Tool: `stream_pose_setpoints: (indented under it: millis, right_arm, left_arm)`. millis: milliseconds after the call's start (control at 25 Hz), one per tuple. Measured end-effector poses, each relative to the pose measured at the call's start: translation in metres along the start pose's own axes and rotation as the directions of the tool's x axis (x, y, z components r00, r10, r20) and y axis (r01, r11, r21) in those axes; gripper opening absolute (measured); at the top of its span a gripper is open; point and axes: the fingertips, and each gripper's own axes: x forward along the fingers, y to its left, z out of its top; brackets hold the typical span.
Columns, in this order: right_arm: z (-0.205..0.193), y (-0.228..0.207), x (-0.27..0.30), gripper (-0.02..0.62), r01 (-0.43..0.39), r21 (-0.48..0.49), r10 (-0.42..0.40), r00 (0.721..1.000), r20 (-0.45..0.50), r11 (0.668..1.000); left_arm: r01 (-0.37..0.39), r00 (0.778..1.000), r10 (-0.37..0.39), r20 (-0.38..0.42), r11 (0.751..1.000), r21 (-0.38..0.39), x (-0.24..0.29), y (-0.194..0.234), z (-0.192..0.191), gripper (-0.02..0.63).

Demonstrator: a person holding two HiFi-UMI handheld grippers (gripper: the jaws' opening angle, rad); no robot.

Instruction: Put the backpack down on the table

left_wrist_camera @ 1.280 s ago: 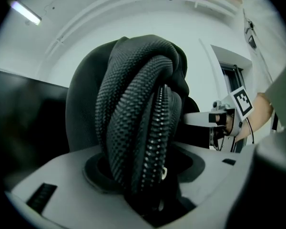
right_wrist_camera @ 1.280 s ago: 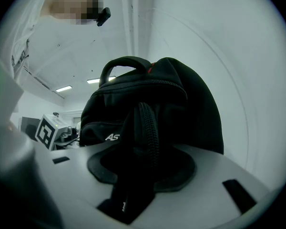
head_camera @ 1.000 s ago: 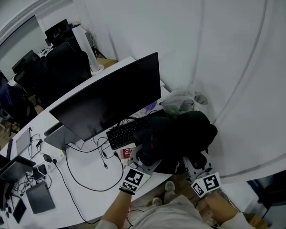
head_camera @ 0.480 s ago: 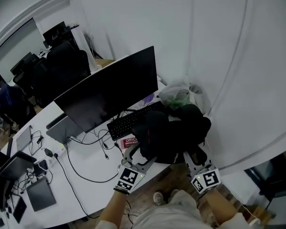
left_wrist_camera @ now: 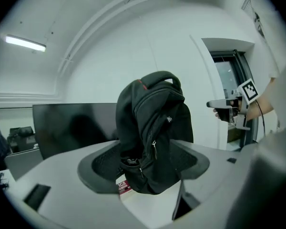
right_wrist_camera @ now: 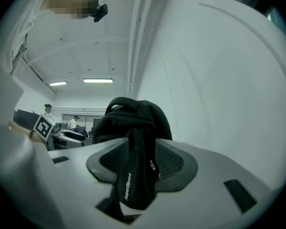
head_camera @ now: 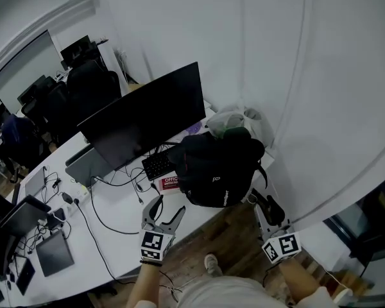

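Note:
The black backpack (head_camera: 218, 169) stands upright on the right end of the white table (head_camera: 119, 239), partly over the keyboard. My left gripper (head_camera: 167, 207) is open and hangs short of the backpack's left side, touching nothing. In the left gripper view the backpack (left_wrist_camera: 152, 132) rises beyond the wide jaws. My right gripper (head_camera: 262, 199) is off the table's right end, below the bag. In the right gripper view a black strap (right_wrist_camera: 131, 175) hangs down between the spread pads (right_wrist_camera: 174, 161) without being pressed, with the backpack (right_wrist_camera: 128, 118) behind it.
A dark monitor (head_camera: 144, 120) stands behind the backpack, with a black keyboard (head_camera: 157, 164) and a red-and-white booklet (head_camera: 170, 183) beside it. A plastic bag (head_camera: 234, 120) lies against the wall. Cables (head_camera: 109, 217) and a tablet (head_camera: 54, 255) lie left. Office chairs (head_camera: 83, 85) stand beyond.
Both grippers have drawn back from the backpack toward the person. The backpack, gripped low on both sides a second ago, now stands free on the table.

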Motion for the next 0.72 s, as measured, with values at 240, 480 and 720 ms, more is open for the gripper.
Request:
stream_pose_setpoints:
  millis: [240, 480, 720]
  right_arm:
    - [0.013, -0.016, -0.105, 0.168, 0.044, 0.030, -0.045, 0.998, 0.031, 0.999]
    - [0.022, -0.013, -0.195, 0.086, 0.065, 0.030, -0.066, 0.997, 0.030, 0.997]
    - [0.024, 0.002, -0.257, 0.063, 0.050, 0.055, -0.051, 0.999, 0.019, 0.997]
  left_arm:
    - [-0.172, 0.984, 0.174, 0.025, 0.983, -0.070, -0.067, -0.031, 0.007, 0.206]
    - [-0.207, 0.962, 0.258, 0.090, 0.902, -0.378, -0.142, -0.069, 0.007, 0.105]
    - [-0.261, 0.948, 0.310, 0.069, 0.883, -0.390, -0.214, -0.102, 0.012, 0.009]
